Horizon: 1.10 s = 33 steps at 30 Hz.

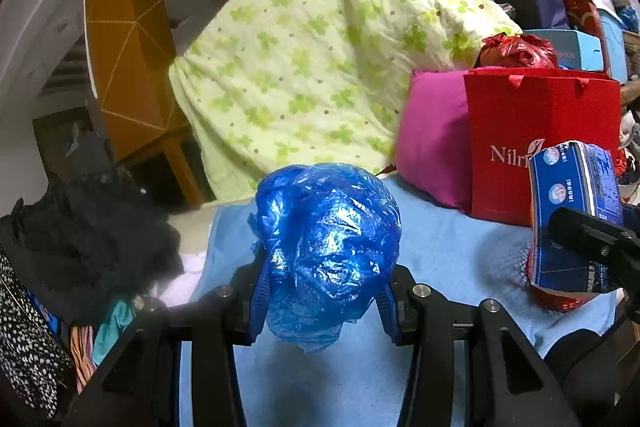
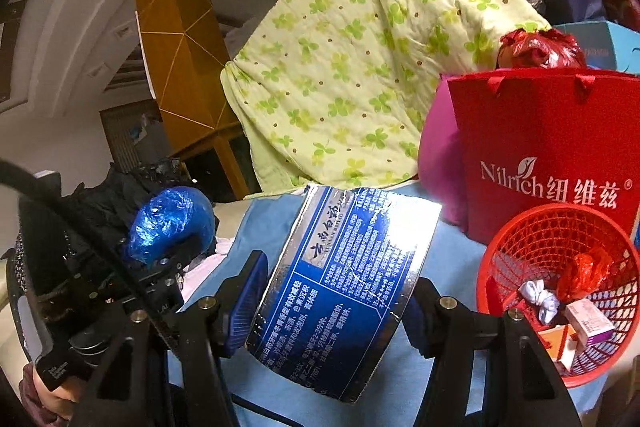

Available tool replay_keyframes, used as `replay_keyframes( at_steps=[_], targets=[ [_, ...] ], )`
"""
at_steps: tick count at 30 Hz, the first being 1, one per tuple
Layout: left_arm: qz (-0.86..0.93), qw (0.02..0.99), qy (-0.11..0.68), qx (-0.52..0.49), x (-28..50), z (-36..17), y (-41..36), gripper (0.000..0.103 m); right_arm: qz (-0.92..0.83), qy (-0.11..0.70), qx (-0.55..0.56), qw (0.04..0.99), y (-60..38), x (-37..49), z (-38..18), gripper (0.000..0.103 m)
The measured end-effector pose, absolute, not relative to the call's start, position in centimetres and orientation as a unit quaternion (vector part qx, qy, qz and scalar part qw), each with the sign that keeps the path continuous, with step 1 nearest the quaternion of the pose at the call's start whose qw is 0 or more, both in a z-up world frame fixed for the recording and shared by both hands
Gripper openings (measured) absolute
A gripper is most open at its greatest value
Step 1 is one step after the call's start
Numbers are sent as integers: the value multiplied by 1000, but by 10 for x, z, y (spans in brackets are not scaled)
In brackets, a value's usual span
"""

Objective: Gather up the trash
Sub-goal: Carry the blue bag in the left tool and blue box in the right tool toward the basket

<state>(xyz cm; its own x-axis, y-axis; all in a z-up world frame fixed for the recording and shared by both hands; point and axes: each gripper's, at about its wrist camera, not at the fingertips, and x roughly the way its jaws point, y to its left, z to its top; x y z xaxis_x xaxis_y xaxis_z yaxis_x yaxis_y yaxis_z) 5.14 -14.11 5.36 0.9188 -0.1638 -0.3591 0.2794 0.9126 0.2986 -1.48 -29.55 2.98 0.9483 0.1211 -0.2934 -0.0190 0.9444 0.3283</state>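
Holding one piece of trash in each gripper, you have both loads lifted clear of the light blue cloth (image 1: 448, 251) that covers the surface. Your left gripper (image 1: 326, 301) is clamped on a crumpled blue plastic bag (image 1: 328, 239); the blue pads squeeze it low down, so most of the bundle bulges above the fingers and a loose tail hangs below. Your right gripper (image 2: 334, 301) pinches a flattened blue and silver box (image 2: 344, 287) across its width, tilted, with its printed face toward the camera. Carrying both at once probably lets you make one trip to the red mesh basket (image 2: 560, 307), which stands just to the right of the box and already holds a few scraps and small cartons. The box is nearer to it, so it looks likely to go in first.

Behind the basket a red paper gift bag (image 2: 548, 155) stands upright against a magenta cushion (image 1: 434, 139). A green clover-print quilt (image 1: 316, 47) is draped over wooden railings behind. Dark clothing (image 1: 96, 239) is heaped at the left edge, and boxes and bags crowd the far right.
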Motion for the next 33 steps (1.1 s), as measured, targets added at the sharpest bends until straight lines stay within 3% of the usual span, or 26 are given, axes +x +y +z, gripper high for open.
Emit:
replay_keyframes(
  at_steps=[33],
  targets=[
    [-149, 953, 163, 210, 39, 57, -189, 48, 9, 134, 200, 971, -336, -55, 34, 65]
  ],
)
